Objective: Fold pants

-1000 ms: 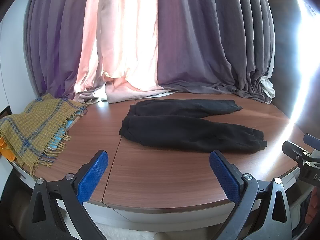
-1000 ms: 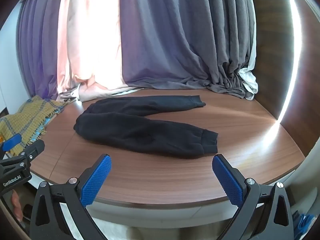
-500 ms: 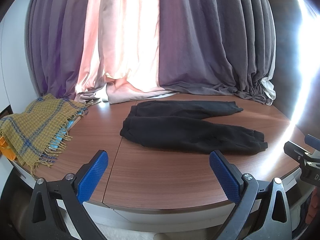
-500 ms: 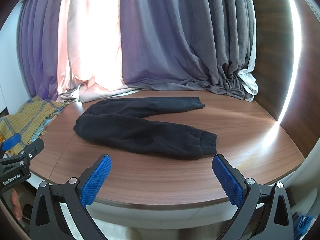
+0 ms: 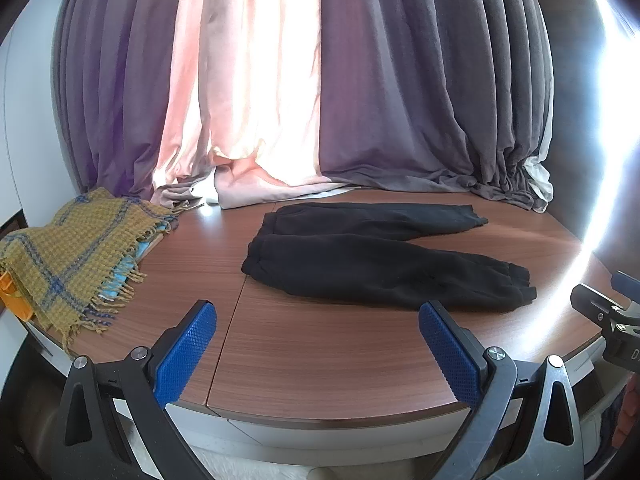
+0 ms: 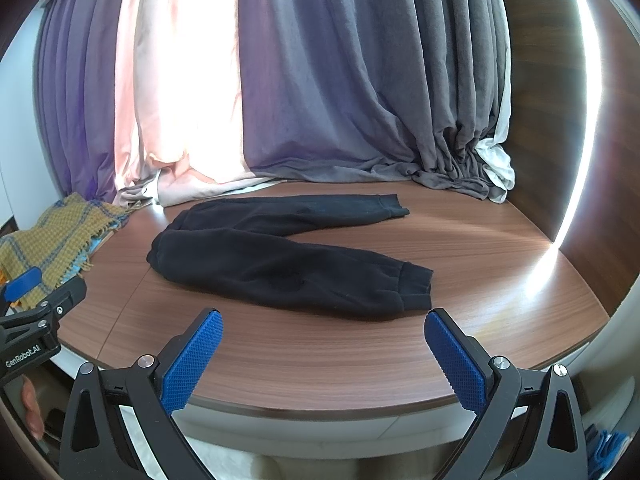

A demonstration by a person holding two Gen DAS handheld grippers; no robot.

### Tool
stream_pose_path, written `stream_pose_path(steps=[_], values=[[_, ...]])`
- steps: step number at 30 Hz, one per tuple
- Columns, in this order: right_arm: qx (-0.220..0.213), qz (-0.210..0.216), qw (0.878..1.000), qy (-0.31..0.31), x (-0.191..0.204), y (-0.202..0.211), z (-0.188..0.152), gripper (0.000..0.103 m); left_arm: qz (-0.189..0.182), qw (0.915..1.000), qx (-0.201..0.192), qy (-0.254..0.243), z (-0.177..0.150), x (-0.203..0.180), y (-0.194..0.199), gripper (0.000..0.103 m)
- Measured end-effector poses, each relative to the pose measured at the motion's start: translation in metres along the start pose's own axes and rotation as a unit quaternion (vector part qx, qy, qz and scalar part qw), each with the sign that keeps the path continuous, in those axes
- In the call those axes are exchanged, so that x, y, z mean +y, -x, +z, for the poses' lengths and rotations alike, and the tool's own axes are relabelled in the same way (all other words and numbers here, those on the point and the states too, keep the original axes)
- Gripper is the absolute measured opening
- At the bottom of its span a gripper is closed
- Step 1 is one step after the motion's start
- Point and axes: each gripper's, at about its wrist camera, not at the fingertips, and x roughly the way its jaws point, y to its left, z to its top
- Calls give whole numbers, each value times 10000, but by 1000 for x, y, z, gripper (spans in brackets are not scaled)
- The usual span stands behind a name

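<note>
Black pants [image 5: 372, 256] lie flat on the brown wooden table [image 5: 320, 352], waistband to the left, the two legs spread to the right in a V. They also show in the right wrist view [image 6: 280, 256]. My left gripper [image 5: 318, 320] is open and empty, above the table's front edge, short of the pants. My right gripper [image 6: 322, 328] is open and empty, also near the front edge, just short of the near leg's cuff [image 6: 412, 288]. Each gripper appears at the edge of the other's view.
A yellow plaid scarf [image 5: 76, 248] lies over items at the table's left end. Purple, pink and grey curtains [image 5: 320, 100] hang behind and bunch onto the table's back edge. A dark wood wall [image 6: 560, 120] stands at the right.
Both grippers have risen or tilted slightly, so the pants sit a little lower in view. Nothing on the table has moved.
</note>
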Motion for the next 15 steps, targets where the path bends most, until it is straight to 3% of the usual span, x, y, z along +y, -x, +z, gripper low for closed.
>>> stream_pose_path(steps=[15], values=[[0, -1, 10000, -19, -1, 0, 0, 102, 22, 10000, -32, 17, 4, 1, 0, 103]])
